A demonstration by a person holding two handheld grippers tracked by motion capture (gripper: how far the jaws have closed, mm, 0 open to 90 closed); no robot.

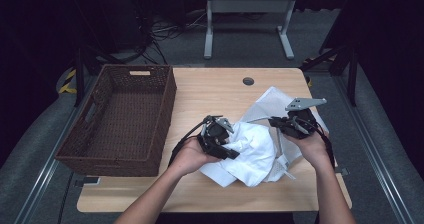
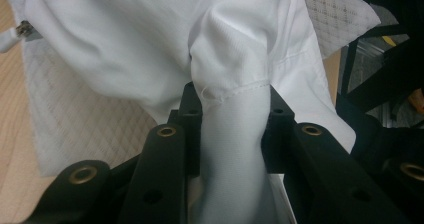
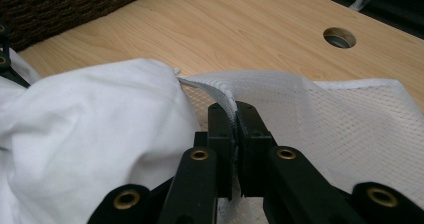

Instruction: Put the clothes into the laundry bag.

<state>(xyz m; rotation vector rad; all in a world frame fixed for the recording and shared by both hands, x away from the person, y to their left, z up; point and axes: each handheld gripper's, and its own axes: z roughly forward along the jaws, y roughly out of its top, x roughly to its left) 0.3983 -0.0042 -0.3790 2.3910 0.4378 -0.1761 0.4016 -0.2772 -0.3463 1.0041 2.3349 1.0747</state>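
We're mid-way through stuffing the white garment (image 1: pixel 252 151) into the mesh laundry bag (image 1: pixel 272 104), at the near right of the table (image 1: pixel 210 91). Our left gripper (image 1: pixel 226 143) is clamped on a bunched fold of the garment; in the left gripper view the cloth is pinched tight between the jaws. Our right gripper (image 1: pixel 281 125) is closed nearly flat on the bag's zipper edge (image 3: pixel 220 98), holding the mouth up. Our read: the garment sits at the opening, mostly outside, bulging toward the left. Left to do: push the bulk in and close the bag. The wicker basket (image 1: pixel 122 116) at far left holds nothing we can see.
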